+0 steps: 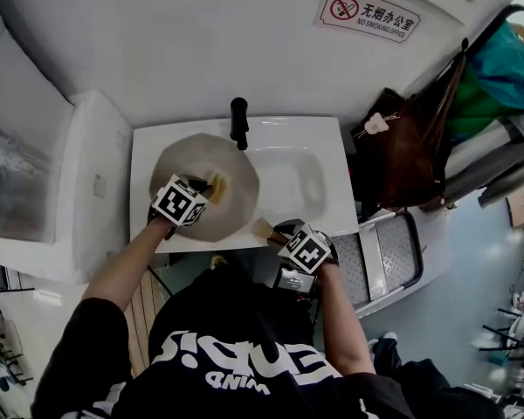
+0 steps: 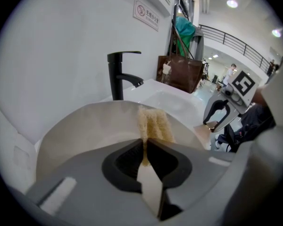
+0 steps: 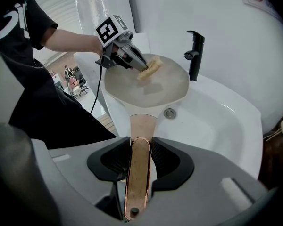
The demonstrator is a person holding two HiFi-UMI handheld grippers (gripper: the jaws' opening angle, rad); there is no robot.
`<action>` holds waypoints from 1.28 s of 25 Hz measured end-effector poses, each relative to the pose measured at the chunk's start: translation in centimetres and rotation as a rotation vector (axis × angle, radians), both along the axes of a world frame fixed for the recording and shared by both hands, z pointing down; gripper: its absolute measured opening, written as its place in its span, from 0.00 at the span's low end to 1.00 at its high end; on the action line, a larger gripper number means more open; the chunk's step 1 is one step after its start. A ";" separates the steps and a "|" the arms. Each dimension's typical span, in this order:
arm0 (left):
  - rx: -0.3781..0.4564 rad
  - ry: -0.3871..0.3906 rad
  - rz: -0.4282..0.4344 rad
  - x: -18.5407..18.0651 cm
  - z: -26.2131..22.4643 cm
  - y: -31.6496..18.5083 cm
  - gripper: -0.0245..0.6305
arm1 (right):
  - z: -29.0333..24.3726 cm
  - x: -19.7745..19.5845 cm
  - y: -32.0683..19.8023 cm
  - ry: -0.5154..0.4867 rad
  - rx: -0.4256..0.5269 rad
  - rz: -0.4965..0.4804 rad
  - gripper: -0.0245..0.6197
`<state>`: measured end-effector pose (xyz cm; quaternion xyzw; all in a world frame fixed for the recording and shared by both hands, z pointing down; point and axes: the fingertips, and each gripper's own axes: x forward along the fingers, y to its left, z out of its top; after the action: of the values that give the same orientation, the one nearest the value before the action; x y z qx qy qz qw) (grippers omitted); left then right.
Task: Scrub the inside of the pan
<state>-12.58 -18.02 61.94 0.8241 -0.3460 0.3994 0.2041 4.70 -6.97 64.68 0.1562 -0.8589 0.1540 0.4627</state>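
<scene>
While the pan point(image 3: 151, 86) is held over the left side of the sink point(image 3: 217, 121), its handle point(image 3: 140, 168) is clamped between the jaws of the right gripper point(image 3: 140, 147). A yellow sponge point(image 2: 153, 124) is pinched in the closed jaws of the left gripper point(image 2: 145, 147), inside the pan, near the sink's faucet point(image 2: 118, 76).

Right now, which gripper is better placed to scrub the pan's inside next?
Left. The left gripper has its jaws shut on the yellow sponge inside the pan; the right gripper clamps the pan's handle.

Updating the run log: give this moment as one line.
left gripper shut on sponge inside pan | right gripper shut on handle | pan over sink
</scene>
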 end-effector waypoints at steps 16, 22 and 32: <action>0.162 0.140 0.038 3.7 -9.3 0.5 0.07 | -14.0 -1.2 -3.0 -0.316 0.267 0.157 0.05; 0.261 0.209 0.067 5.4 -14.6 2.2 0.07 | -19.7 -0.7 -3.5 -0.469 0.361 0.230 0.05; 0.454 0.420 -0.077 5.7 -16.4 3.8 0.07 | -21.2 1.4 -4.9 -0.643 0.544 0.455 0.05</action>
<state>-6.92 -14.18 45.53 0.8994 -0.4077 0.1246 0.0967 6.08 -11.88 43.52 0.3998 -0.9118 0.0616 0.0704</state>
